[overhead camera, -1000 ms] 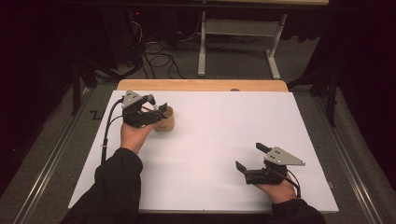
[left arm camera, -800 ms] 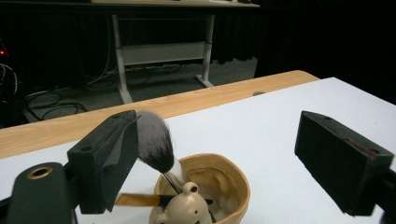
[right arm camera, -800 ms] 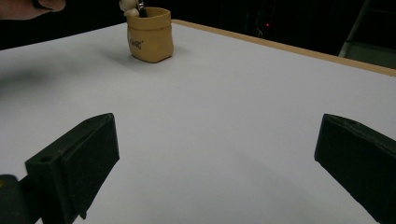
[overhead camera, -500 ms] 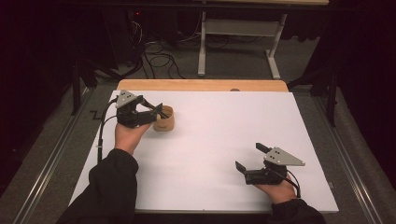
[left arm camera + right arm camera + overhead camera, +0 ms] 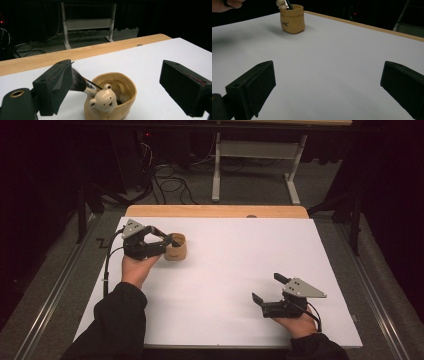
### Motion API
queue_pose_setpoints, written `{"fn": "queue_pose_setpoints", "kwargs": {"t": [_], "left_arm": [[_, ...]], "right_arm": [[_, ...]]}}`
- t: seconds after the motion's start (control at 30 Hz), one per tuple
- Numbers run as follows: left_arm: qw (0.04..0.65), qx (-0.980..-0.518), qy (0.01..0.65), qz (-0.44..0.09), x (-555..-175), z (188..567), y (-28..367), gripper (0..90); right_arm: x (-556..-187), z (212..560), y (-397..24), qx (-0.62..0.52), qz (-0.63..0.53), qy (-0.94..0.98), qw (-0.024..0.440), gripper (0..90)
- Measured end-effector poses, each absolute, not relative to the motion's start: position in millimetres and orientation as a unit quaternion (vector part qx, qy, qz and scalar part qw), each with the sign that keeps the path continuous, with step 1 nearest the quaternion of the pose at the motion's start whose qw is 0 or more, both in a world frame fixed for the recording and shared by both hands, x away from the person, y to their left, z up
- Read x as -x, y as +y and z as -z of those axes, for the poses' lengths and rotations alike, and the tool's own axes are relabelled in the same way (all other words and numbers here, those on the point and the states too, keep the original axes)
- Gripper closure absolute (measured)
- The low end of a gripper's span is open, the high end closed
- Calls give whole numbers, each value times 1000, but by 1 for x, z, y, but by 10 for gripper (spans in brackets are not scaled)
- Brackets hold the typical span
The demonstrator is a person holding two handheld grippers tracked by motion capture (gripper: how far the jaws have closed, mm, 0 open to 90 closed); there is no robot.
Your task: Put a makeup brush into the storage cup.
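Brush (image 5: 79, 84) beside left tool (image 5: 120, 82)

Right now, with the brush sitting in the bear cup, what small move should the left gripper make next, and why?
Probably draw the left gripper back from the cup. Its jaws have just been opening and stand wide, the brush leans in the cup with its bristles against one jaw, so the placing looks done.

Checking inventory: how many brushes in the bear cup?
1. A brush leans out of the bear cup toward the left gripper, bristles beside one jaw. The cup's inside is partly hidden, so something smaller could be missed.
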State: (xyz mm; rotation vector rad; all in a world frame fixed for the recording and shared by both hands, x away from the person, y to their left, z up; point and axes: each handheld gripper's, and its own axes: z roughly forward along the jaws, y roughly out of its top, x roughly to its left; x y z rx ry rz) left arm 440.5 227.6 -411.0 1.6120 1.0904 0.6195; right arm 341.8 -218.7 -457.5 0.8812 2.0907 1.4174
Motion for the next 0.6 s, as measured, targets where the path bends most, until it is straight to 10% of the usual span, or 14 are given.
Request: {"fn": "queue_pose_setpoints", "kwargs": {"t": [0.6], "left_arm": [[517, -683, 459, -236, -427, 426, 229, 80]], "right_arm": [[-342, 457, -219, -322, -515, 760, 233, 2]]}}
